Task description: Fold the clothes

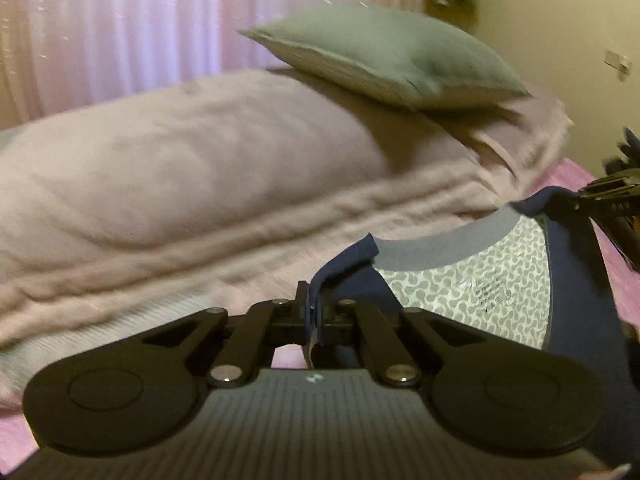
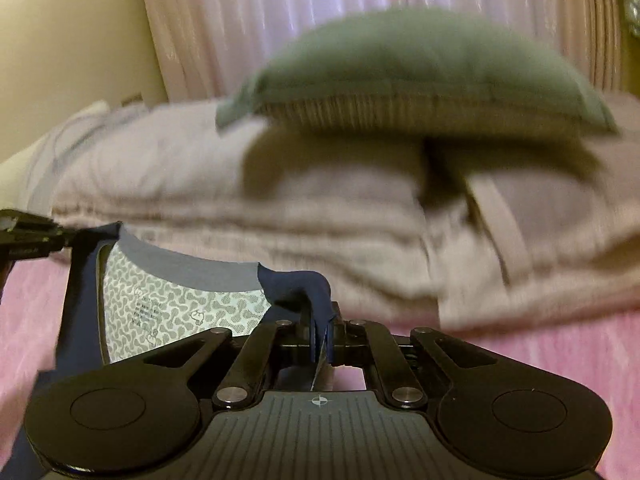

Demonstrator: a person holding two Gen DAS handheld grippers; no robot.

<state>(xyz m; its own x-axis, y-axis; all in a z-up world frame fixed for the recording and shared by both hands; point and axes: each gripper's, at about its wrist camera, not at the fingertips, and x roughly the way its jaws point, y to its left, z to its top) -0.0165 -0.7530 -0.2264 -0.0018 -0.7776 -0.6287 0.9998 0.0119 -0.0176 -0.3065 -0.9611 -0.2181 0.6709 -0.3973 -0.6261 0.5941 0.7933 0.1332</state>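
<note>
Gripping one shoulder of the navy garment (image 1: 580, 292), the left hand-held gripper (image 1: 313, 312) had its jaws pinched tight on a fold of dark blue cloth beside the grey neckband (image 1: 440, 240). In that left wrist view the shirt stretched away toward 2 o'clock, its patterned grey-and-white inner lining (image 1: 480, 292) facing the camera, and at 3 o'clock the right hand-held gripper (image 1: 576, 200) clamped the opposite shoulder. The garment hung taut between the two, lifted over the pink bedspread (image 1: 624, 280). Behind it, from 9 to 1 o'clock, lay a folded pale pink duvet (image 1: 200, 184), with a green pillow (image 1: 392, 52) resting on top at 12 o'clock and a pink curtain (image 1: 160, 20) beyond.

In the right wrist view the left hand-held gripper showed at 9 o'clock, holding its corner; the lining and neckband ran toward centre, where the right hand-held gripper's jaws were closed on the navy cloth. The picture was blurred, so the printed label (image 2: 144, 312) on the lining was probably text, though unreadable.
</note>
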